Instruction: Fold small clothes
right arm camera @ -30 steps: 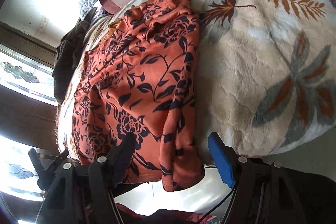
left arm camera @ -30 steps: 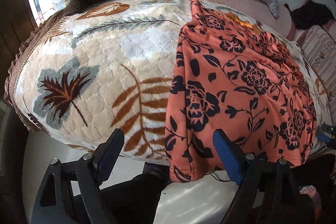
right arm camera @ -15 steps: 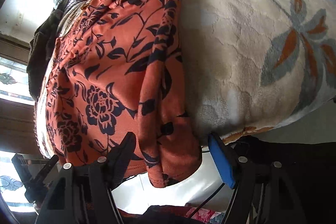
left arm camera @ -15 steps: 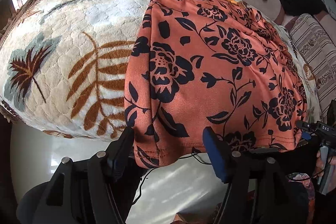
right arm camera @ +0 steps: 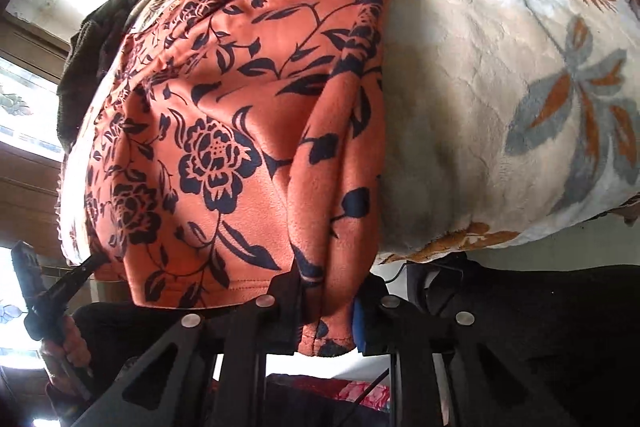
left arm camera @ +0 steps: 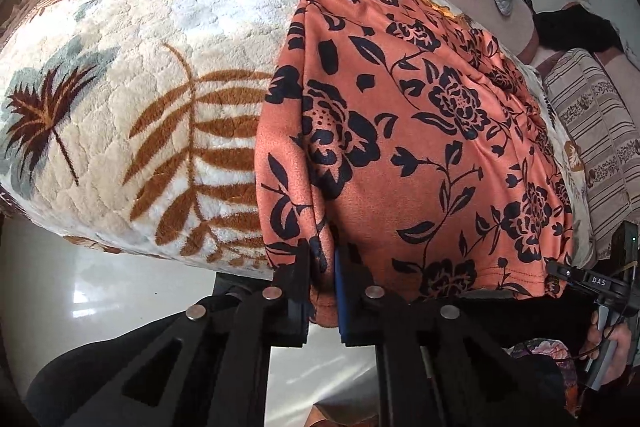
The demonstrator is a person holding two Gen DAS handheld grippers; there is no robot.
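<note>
The orange floral garment (left arm camera: 420,147) lies on the leaf-patterned blanket (left arm camera: 140,107), its hem hanging over the blanket's near edge. The left gripper (left arm camera: 323,291) and right gripper (right arm camera: 326,311) have just closed their jaws, each pinching one hem corner.

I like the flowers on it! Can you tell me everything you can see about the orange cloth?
The orange cloth is soft and velvety-looking, printed all over with black roses, leaves and vines. It lies spread on the cream leafy blanket, a bit wrinkled, its stitched bottom hem hanging over the near edge. The left claw and right claw have just closed, and each now pinches one bottom corner, bunching the fabric there.
</note>
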